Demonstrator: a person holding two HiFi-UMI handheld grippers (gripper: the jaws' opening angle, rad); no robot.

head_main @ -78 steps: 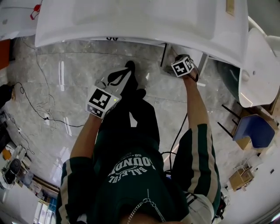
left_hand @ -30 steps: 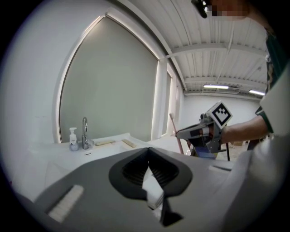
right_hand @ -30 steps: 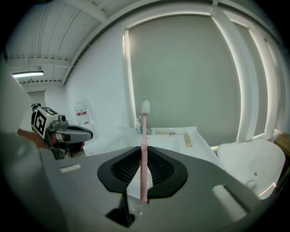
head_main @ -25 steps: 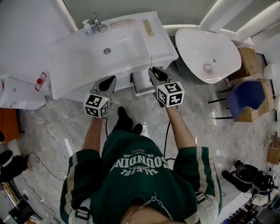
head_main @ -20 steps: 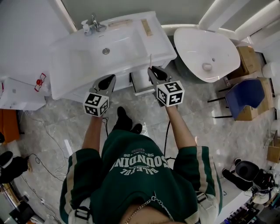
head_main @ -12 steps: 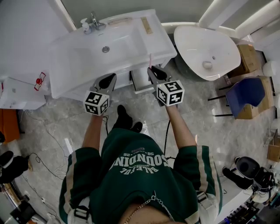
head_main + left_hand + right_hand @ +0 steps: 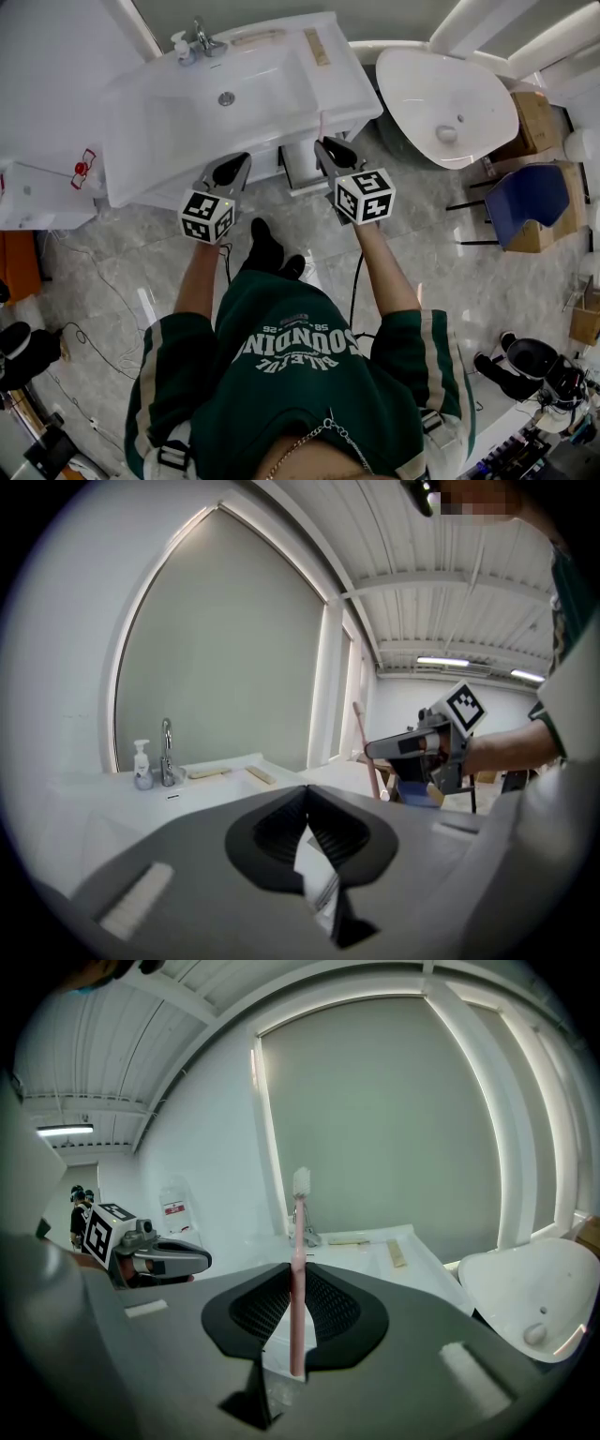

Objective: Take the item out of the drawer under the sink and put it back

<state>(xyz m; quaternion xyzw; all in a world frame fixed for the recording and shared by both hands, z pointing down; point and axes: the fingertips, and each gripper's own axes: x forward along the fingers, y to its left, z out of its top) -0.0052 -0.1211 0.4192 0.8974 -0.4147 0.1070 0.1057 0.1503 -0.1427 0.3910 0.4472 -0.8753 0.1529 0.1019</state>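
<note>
Right gripper [image 7: 323,146] up from under sink [image 7: 246,105]; toothbrush [image 7: 297,1269] upright, clamped between its fingers [image 7: 339,1312]; left gripper [image 7: 237,164] apparently closed.

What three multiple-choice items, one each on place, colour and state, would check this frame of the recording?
1. Where is the toothbrush?
A in the right gripper
B in a glass cup
C on a shelf
2. What colour is its handle?
A blue
B pink
C green
3. How does it stand?
A level
B bristles down
C upright, bristles up

Key:
1 A, the handle is clamped between that gripper's jaws.
2 B, the shaft shows pink in the right gripper view.
3 C, the white bristle head is topmost.
</note>
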